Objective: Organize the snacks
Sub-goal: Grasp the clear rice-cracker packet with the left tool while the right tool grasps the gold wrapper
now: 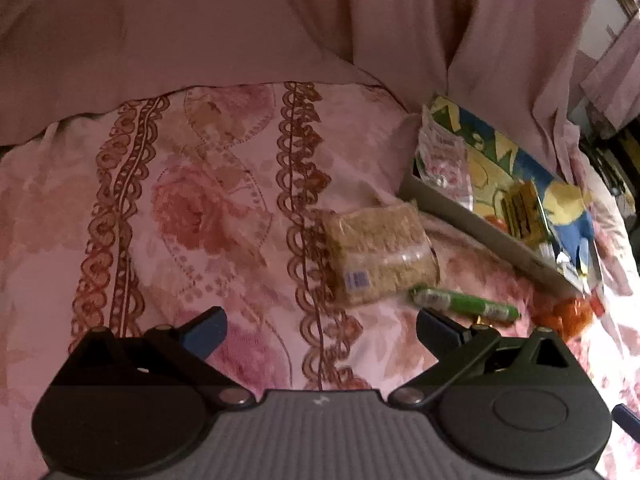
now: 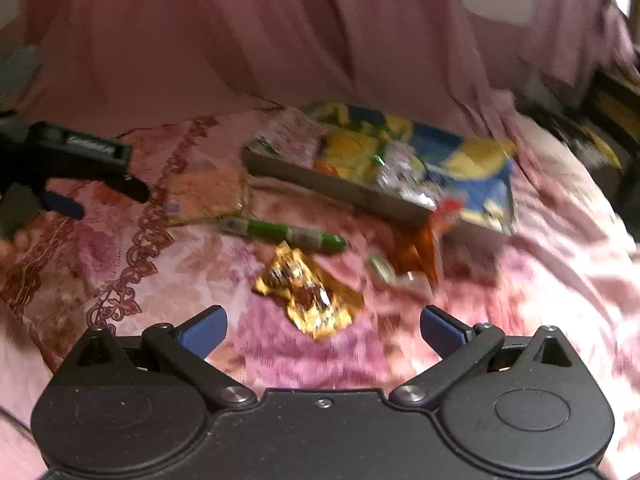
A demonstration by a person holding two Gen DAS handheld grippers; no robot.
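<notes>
On the bed, over a pink floral bedspread, the left tongs stand wide with nothing between their blue pads. Ahead of them, toward the far edge of the bed, lies a clear pack of tan biscuits, its barcode label facing up. Just beside its near end lies a green tube-shaped snack, lengthwise across the bedspread. To the right of the tube is an orange wrapper, blurred in the left wrist view.

Farther right, toward the bed's far right part, sits a shallow grey tray with a bright blue-and-yellow cartoon lining. Inside it, at its left end, a crinkled clear packet with pink print leans on the wall; near the middle a small yellow box stands on the lining (its print is too blurred to read). Other small wrappers crowd the right end.

The right tongs are spread wide too, holding nothing. Just ahead of them a gold foil wrapper lies on the bedspread, near the green tube. A pink curtain hangs behind the bed.
</notes>
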